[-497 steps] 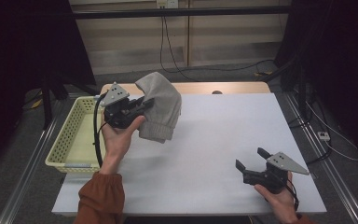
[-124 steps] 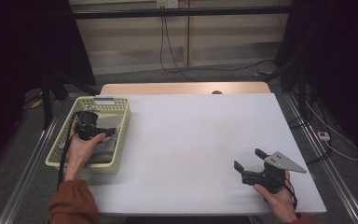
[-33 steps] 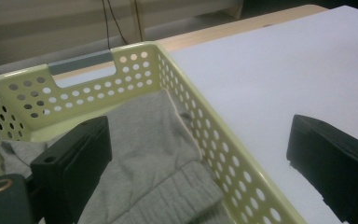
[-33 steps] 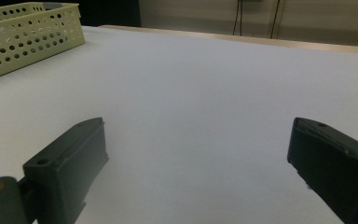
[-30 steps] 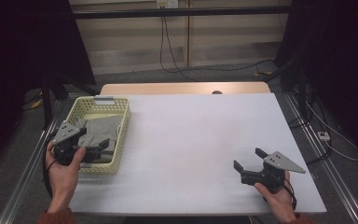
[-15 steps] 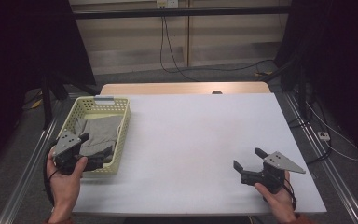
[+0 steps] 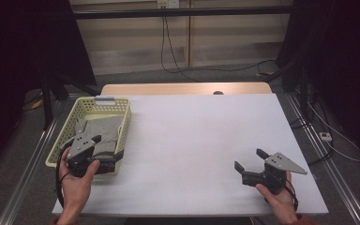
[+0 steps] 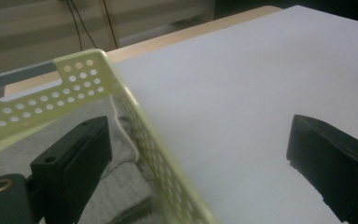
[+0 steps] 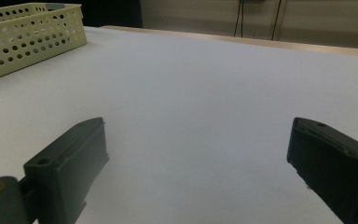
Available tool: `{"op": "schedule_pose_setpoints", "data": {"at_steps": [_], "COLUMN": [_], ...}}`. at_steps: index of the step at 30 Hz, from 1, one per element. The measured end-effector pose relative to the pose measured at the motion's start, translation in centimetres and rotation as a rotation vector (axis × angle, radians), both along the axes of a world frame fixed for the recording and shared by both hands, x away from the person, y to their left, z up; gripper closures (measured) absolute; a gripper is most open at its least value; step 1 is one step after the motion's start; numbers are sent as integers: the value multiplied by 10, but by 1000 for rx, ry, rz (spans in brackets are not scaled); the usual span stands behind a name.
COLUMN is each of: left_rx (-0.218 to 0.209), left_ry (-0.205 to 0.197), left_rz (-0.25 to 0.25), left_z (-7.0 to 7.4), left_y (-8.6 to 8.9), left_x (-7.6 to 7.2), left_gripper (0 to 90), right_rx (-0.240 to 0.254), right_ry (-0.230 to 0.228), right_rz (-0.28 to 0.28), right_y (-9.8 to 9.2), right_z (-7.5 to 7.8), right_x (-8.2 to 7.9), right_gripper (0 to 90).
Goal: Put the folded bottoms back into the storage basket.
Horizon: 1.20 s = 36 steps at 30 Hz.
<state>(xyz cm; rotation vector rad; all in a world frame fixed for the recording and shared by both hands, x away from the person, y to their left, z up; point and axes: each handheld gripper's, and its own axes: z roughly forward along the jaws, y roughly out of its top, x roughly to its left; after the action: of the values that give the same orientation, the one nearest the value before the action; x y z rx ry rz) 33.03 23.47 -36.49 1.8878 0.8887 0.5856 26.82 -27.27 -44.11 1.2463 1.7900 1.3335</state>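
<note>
both claws stand released with nothing between the jaws. left gripper (image 7: 104,161) sits at the lower left of the high view, over the near right corner of the pale yellow basket (image 7: 124,123); in the left gripper view its jaws straddle the perforated basket wall (image 8: 135,121), one jaw inside above the grey cloth (image 8: 121,186), the other out over the white table top (image 8: 233,88). that wall runs right through the gap and stands between the jaws. the cloth (image 7: 101,133) lies folded in the basket, at the left of the high view. right gripper (image 7: 252,164) rests at the lower right, well apart from the basket, held in a hand (image 7: 276,201). its own view shows bare table between the jaws and the basket (image 9: 28,32) at the upper left. cables (image 7: 178,51) hang past the far edge, on the floor beyond.
</note>
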Motion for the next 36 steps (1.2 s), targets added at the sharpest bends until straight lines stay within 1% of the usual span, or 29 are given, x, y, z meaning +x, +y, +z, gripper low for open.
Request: {"op": "schedule_pose_setpoints", "data": {"at_steps": [3, 5, 8, 9, 11, 13, 14, 15, 16, 18, 22, 24, 26, 28, 30, 31, 33, 34, 36], "left_rx": [-2, 11, 15, 21, 7, -11, -23, -26, -18, -19, 0, 2, 6, 0, 0, -4, 3, 9, 5], "left_ry": [-5, -11, -23, -21, -19, -21, -23, -23, -23, -22, -19, -15, -15, -25, -12, -10, -11, -6, 10], "left_rz": [-6, -23, -33, -32, -39, -34, -40, -45, -51, -58, -78, -88, -99, -113, -125, -131, -137, -140, -146], "left_z": [0, 1, 3, 4, 4, 5, 5, 5, 5, 5, 5, 4, 2, -2, -6, -9, -14, -16, -22], "left_y": [-6, -11, -18, -19, -22, -25, -26, -28, -30, -35, -44, -48, -54, -59, -65, -68, -73, -76, -81], "left_x": [-1, -2, -5, -5, -3, -3, -3, -4, -3, -3, -1, 0, 1, 1, 1, 1, 0, 1, 1], "left_gripper": [65, 65, 65, 65, 65, 61, 57, 56, 56, 56, 56, 56, 56, 56, 57, 57, 57, 57, 57], "right_rx": [0, -1, -1, -1, 0, 0, 0, 0, 0, 0, 0, 1, 1, 0, 1, 0, 1, 0, 1], "right_ry": [0, 0, 0, 1, 1, 0, 0, 0, 1, 2, 4, 5, 6, 5, 6, 4, 4, 4, 4], "right_rz": [-1, -1, -1, -1, -2, 0, 0, 0, 0, 0, 0, 1, 2, 3, 3, 4, 3, 3, 4], "right_y": [0, 0, 0, 0, 0, 0, 0, 0, 0, 0, 0, 0, 1, 1, 1, 1, 1, 0, 1], "right_z": [0, 0, 0, 0, 0, 0, 0, 0, 0, 0, 0, 0, 0, 0, 0, 0, 0, 0, 0], "right_x": [0, 0, 0, 0, 0, 0, 0, 0, 0, 0, 0, 0, 0, 0, 0, 0, -1, -1, -1], "right_gripper": [44, 45, 45, 45, 46, 46, 46, 46, 45, 46, 46, 46, 46, 46, 46, 46, 46, 46, 46]}}
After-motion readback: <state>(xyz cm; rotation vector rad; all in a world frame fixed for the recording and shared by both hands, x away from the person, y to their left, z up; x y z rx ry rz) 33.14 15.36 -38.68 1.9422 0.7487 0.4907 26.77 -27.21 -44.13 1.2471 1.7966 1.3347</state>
